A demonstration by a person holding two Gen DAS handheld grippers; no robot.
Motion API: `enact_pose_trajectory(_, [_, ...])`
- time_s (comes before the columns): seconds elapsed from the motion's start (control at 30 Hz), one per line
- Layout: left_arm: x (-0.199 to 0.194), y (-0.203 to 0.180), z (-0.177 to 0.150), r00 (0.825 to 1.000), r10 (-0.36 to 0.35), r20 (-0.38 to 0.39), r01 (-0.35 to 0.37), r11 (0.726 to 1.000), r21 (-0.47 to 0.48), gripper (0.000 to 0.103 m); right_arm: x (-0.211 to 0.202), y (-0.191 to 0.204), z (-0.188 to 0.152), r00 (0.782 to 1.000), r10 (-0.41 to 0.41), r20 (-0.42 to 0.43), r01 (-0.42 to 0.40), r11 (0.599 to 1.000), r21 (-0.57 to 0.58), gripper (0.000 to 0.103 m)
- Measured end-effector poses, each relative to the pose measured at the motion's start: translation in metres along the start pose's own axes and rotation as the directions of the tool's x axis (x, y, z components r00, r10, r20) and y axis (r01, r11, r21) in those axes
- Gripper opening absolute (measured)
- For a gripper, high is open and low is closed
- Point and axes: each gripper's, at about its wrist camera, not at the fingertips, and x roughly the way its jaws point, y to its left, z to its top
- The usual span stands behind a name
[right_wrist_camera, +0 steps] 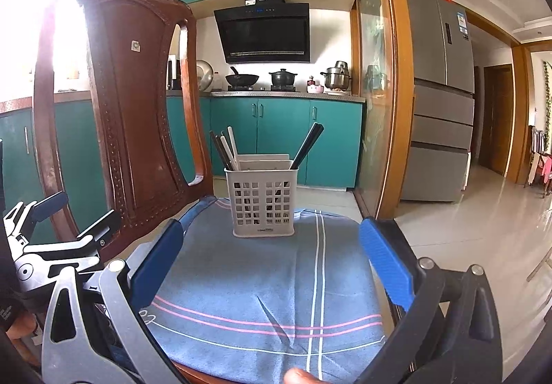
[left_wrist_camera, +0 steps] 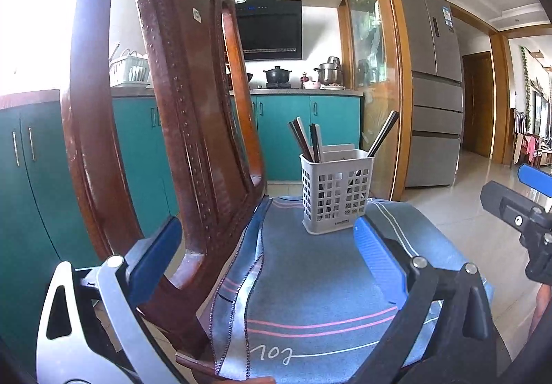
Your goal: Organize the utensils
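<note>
Both tongs wide and empty, left tongs [left_wrist_camera: 265, 256], right tongs [right_wrist_camera: 272, 258], chopsticks [right_wrist_camera: 224, 149] upright in basket [right_wrist_camera: 262, 204]

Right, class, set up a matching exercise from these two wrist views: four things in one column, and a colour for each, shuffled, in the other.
Things:
1. utensil holder
2. chair back
3. cloth
4. lower cabinets

Colours:
A. blue-grey with pink stripes
B. teal
C. pale grey
D. dark reddish brown

Pairs: 1-C, 2-D, 3-A, 4-B
</note>
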Motion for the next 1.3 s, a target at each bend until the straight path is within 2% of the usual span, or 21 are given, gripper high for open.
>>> enact_pose_trajectory(1.3, [0.0077, -0.0054, -0.0036, 1.000, -0.007, -0.015, 0.007, 1.000, 0.009, 0.099, 0.0041, 0.0016, -0.0014, 1.000, -0.005, -0.011, 0.005, 1.000, 0.003, 0.100])
